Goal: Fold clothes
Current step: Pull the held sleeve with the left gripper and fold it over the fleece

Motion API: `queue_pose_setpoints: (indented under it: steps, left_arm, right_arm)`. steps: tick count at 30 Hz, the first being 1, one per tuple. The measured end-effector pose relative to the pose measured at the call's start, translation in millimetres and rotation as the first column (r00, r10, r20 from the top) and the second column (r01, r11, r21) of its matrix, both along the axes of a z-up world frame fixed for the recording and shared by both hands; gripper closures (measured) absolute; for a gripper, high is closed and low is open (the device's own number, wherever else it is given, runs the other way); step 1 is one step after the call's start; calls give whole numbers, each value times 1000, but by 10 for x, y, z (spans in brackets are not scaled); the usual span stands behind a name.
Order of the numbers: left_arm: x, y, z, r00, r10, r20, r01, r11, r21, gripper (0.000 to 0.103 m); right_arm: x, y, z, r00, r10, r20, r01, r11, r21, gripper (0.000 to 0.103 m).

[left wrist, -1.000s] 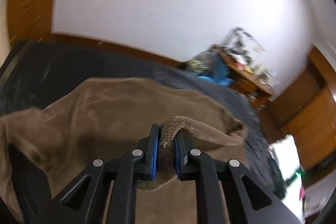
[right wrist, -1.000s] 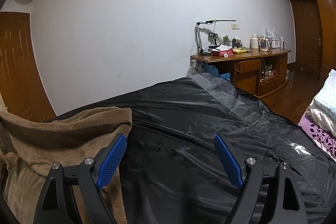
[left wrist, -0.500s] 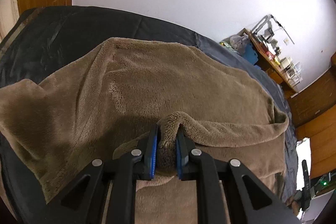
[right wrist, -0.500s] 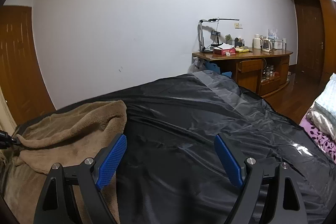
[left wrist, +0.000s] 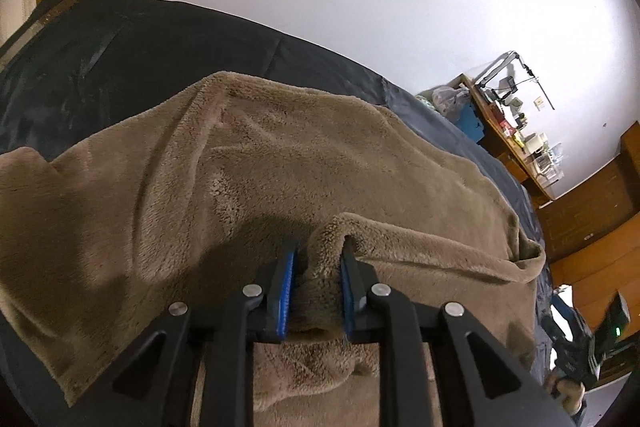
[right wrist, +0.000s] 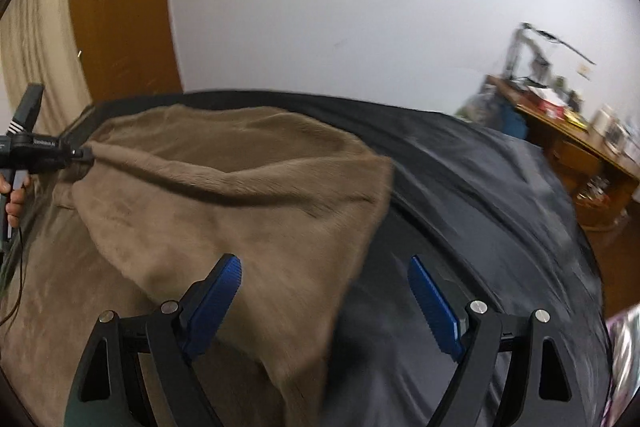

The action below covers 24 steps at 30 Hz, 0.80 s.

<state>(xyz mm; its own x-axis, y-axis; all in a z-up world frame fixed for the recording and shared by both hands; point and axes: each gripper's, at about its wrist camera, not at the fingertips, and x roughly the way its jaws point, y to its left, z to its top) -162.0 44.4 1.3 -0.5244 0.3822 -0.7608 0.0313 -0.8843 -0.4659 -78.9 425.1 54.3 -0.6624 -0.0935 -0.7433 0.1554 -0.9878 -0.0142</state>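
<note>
A brown fleece garment (left wrist: 280,163) lies spread on a black sheet (left wrist: 132,47). My left gripper (left wrist: 318,259) is shut on a bunched edge of the garment and holds it folded over the rest. In the right wrist view the left gripper (right wrist: 82,155) pinches the garment's far-left corner, and the garment (right wrist: 240,203) is folded with its right edge near the middle. My right gripper (right wrist: 324,291) is open and empty, above the garment's right edge and the black sheet (right wrist: 480,195).
A wooden desk (right wrist: 568,139) with a lamp and clutter stands at the right by the white wall. A brown door (right wrist: 120,27) and a beige curtain (right wrist: 32,39) are at the left. A patterned bed cover (right wrist: 624,355) shows at the far right.
My left gripper has carried the held edge across, laying the garment down over itself. My right gripper has swung left and down toward the garment's right edge, still open.
</note>
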Motion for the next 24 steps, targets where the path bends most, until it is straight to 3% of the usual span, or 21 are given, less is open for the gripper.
queue_pose_setpoints:
  steps: [3, 4, 6, 9, 13, 18, 20, 24]
  left_arm:
    - [-31, -60, -61, 1000, -2, 1, 2, 1000, 28, 70]
    - [-40, -83, -87, 1000, 1, 2, -1, 999, 34, 67]
    - [-55, -131, -146, 1000, 12, 6, -12, 999, 40, 52]
    - [-59, -150, -187, 1000, -4, -20, 5, 999, 43, 49]
    - [-28, -7, -136, 997, -66, -50, 63, 997, -53, 41]
    - [7, 107, -81, 992, -109, -67, 96, 980, -175, 32]
    - [24, 14, -57, 994, -92, -63, 83, 987, -134, 27]
    - [50, -239, -28, 998, -39, -39, 40, 998, 38, 24]
  right_arm:
    - [-389, -79, -154, 994, 34, 107, -25, 996, -81, 16]
    - [-491, -86, -201, 992, 24, 120, -15, 997, -75, 16]
    - [-677, -91, -280, 991, -3, 134, 9, 999, -49, 16]
    - [-941, -1, -381, 985, -69, 157, 78, 996, -52, 16]
    - [-1092, 148, -397, 976, -150, 159, 161, 985, -57, 16]
    - [-1077, -17, -451, 981, -143, 134, 134, 988, 72, 16]
    - [-1062, -9, -456, 981, -143, 129, 135, 989, 69, 15]
    - [-1016, -28, -462, 982, -148, 115, 140, 987, 79, 15]
